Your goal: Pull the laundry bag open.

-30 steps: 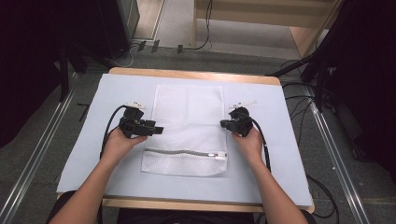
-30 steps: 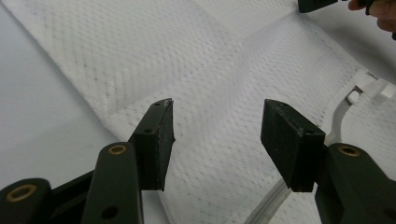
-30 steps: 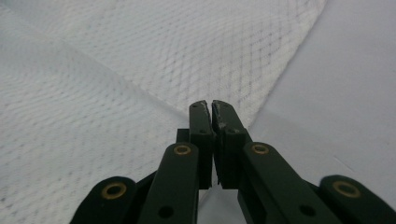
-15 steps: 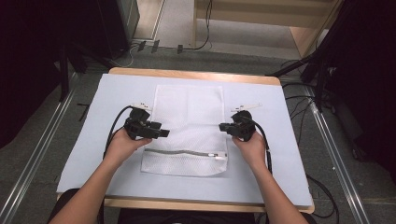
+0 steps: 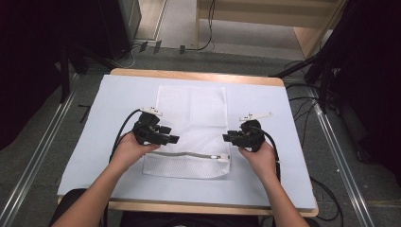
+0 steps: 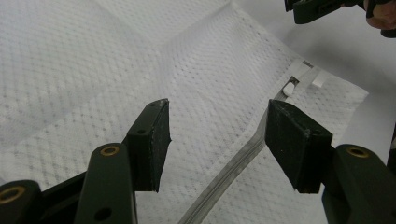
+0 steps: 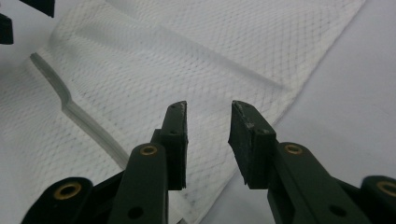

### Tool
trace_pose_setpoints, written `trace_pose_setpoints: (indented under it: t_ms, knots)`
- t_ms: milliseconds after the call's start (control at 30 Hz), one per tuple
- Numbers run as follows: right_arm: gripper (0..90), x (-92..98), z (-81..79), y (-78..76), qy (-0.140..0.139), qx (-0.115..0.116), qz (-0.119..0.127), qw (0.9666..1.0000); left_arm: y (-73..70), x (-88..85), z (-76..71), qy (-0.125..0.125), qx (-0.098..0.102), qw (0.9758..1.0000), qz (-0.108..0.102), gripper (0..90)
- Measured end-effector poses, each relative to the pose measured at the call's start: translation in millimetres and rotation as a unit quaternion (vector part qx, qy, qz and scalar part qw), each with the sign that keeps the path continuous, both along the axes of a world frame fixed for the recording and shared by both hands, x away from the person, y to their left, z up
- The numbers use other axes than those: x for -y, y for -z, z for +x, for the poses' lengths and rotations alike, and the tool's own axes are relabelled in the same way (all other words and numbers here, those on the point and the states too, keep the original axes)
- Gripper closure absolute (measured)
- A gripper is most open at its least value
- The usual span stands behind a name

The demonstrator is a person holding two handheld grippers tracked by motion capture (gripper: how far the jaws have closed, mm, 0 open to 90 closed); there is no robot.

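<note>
Both pairs of jaws stand apart with nothing clamped; the right gripper's (image 5: 236,137) have just been opening over the mesh bag (image 5: 194,118). Left gripper (image 5: 168,138) hovers at centre-left above the bag's zipper (image 5: 189,155), lower centre, on the white-covered tabletop (image 5: 94,123).

grey floor (image 5: 56,137), metal rails (image 5: 35,161), wooden table (image 5: 198,76)
</note>
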State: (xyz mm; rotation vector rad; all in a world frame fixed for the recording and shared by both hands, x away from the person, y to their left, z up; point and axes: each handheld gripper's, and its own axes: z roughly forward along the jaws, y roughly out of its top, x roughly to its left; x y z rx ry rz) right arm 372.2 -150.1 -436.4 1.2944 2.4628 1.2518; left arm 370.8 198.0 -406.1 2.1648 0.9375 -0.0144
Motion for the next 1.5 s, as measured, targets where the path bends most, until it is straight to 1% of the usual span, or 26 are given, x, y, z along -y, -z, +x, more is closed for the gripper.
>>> trace_pose_setpoints:
  t_ms: [67,233,300,400,433,500,567,633,667,700,733,767,800,900,967,1067,1100,1167,1233,1400,1433,1467,1500]
  knots:
    - [67.0,0.2,-5.3,0.8,-0.004,0.004,0.002,1.0,-0.6,1.7,-1.3,0.004,0.003,1.0,0.001,41.2]
    - [68.4,-0.3,-16.6,0.6,-0.011,0.007,-0.001,0.9999,-2.0,6.6,-4.7,0.008,0.007,0.9999,0.001,41.2]
    - [69.0,-0.4,-20.2,-0.1,-0.011,0.005,0.0,0.9999,-2.5,8.9,-5.7,0.01,0.007,0.9999,-0.002,41.3]
    - [69.0,-0.8,-24.7,1.2,-0.012,0.001,0.004,0.9999,-3.3,12.3,-6.1,0.009,-0.001,0.9999,-0.013,41.8]
    - [69.2,-1.3,-26.3,2.0,-0.013,-0.001,0.001,0.9999,-3.6,13.8,-6.6,0.009,0.0,0.9998,-0.016,41.8]
    - [70.1,-3.4,-29.0,4.3,-0.017,-0.003,-0.003,0.9998,-4.1,16.7,-7.3,0.013,0.007,0.9998,-0.012,41.9]
    - [71.1,-6.2,-30.3,6.5,-0.022,-0.006,-0.008,0.9997,-3.4,20.3,-7.9,0.015,0.007,0.9997,-0.016,42.4]
    - [73.4,-9.1,-30.4,9.2,-0.023,-0.009,-0.013,0.9996,-2.6,23.8,-8.2,0.023,0.002,0.9995,-0.02,47.2]
    - [74.8,-10.4,-30.3,10.9,-0.022,-0.011,-0.013,0.9996,-2.5,26.0,-8.6,0.025,0.005,0.9995,-0.021,49.2]
    - [76.3,-11.4,-29.6,12.9,-0.025,-0.011,-0.016,0.9995,-2.8,27.8,-9.2,0.026,0.012,0.9994,-0.017,50.9]
    - [77.8,-12.4,-29.1,14.6,-0.025,-0.015,-0.018,0.9994,-2.9,29.9,-9.7,0.029,0.014,0.9993,-0.021,53.7]
    - [78.4,-12.7,-28.6,16.0,-0.025,-0.019,-0.022,0.9993,-2.6,31.9,-9.7,0.031,0.015,0.9991,-0.023,53.9]
    - [79.9,-12.7,-28.5,17.2,-0.027,-0.021,-0.023,0.9992,-1.6,34.0,-9.5,0.033,0.012,0.999,-0.026,54.0]
    - [84.4,-10.5,-29.4,18.2,-0.029,-0.024,-0.027,0.9989,3.2,41.4,-9.1,0.044,0.007,0.9988,-0.019,54.1]
    - [84.8,-7.6,-29.6,18.8,-0.027,-0.027,-0.027,0.9989,6.6,46.7,-8.4,0.048,0.003,0.9987,-0.017,53.9]
    - [89.0,-4.2,-30.0,20.6,-0.029,-0.035,-0.025,0.9987,9.9,53.7,-6.6,0.055,-0.004,0.9984,-0.016,54.7]
    - [89.5,-3.6,-30.0,21.6,-0.032,-0.037,-0.027,0.9984,10.6,56.1,-6.2,0.059,-0.009,0.9981,-0.019,58.4]
    - [90.0,-3.8,-30.5,23.7,-0.033,-0.043,-0.033,0.998,11.6,60.9,-5.9,0.068,-0.008,0.9975,-0.018,63.6]
    - [90.0,-3.8,-30.9,25.4,-0.033,-0.046,-0.036,0.9978,13.5,65.6,-5.2,0.072,-0.013,0.9972,-0.018,65.3]
    - [90.0,-5.5,-33.4,28.8,-0.041,-0.049,-0.047,0.9969,18.6,76.4,-4.0,0.083,-0.019,0.9963,-0.008,70.3]
    - [90.0,-6.4,-33.9,29.4,-0.043,-0.047,-0.048,0.9968,19.3,78.1,-4.0,0.087,-0.02,0.996,-0.008,71.4]
    - [90.0,-7.4,-34.3,29.9,-0.047,-0.045,-0.051,0.9965,20.2,80.3,-4.3,0.088,-0.025,0.9957,-0.013,72.9]
    - [90.0,-8.6,-35.2,30.1,-0.047,-0.043,-0.053,0.9966,21.0,82.2,-4.7,0.091,-0.024,0.9955,-0.012,73.5]
